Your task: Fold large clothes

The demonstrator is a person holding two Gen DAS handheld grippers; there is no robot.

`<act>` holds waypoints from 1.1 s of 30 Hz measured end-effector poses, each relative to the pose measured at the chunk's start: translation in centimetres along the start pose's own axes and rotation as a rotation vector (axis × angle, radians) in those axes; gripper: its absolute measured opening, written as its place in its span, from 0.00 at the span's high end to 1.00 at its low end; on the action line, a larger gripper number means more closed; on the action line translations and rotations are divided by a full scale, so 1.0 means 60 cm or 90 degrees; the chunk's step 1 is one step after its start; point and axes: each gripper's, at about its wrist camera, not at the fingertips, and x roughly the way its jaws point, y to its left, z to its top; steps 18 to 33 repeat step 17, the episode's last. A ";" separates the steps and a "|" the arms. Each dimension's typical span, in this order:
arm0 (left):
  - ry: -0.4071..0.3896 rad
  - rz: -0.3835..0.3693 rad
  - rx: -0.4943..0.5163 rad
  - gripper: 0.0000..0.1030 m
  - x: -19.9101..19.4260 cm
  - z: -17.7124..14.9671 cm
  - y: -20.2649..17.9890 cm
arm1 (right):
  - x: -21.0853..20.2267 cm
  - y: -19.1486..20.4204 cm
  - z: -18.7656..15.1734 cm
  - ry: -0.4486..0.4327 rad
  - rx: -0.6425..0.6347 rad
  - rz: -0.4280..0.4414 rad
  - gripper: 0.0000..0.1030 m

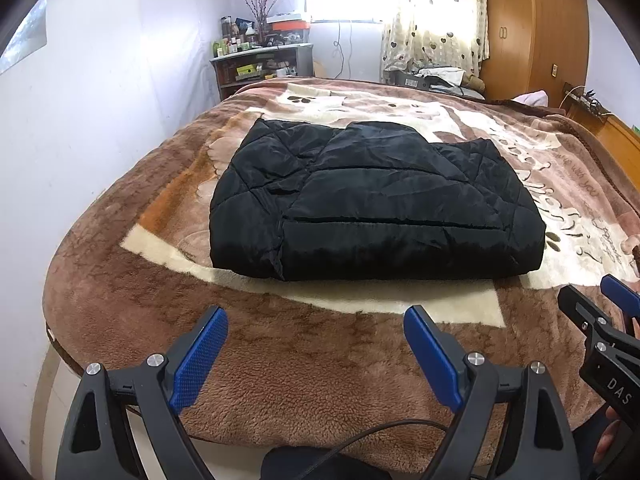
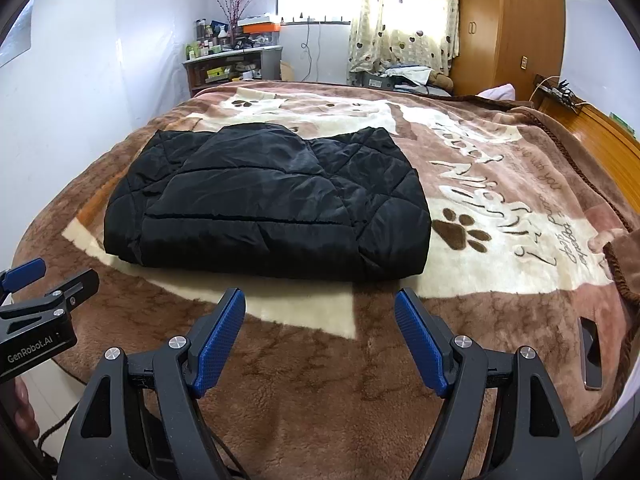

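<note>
Black quilted jacket lies folded into a squarish bundle on the bed's brown plush blanket, over the cream patch, lettering on the blanket just right of the jacket. Left gripper hovers over the blanket's near edge, short of the jacket: jaws spread wide, nothing between them. Right gripper same, near side of the jacket, jaws released and empty, no contact. Both sit side by side, angled down toward the jacket. Dark phone lies on the blanket, well right of the jacket.
</note>
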 end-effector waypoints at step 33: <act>0.004 -0.001 0.003 0.13 0.006 0.003 0.002 | 0.005 -0.003 -0.003 0.003 0.004 -0.002 0.25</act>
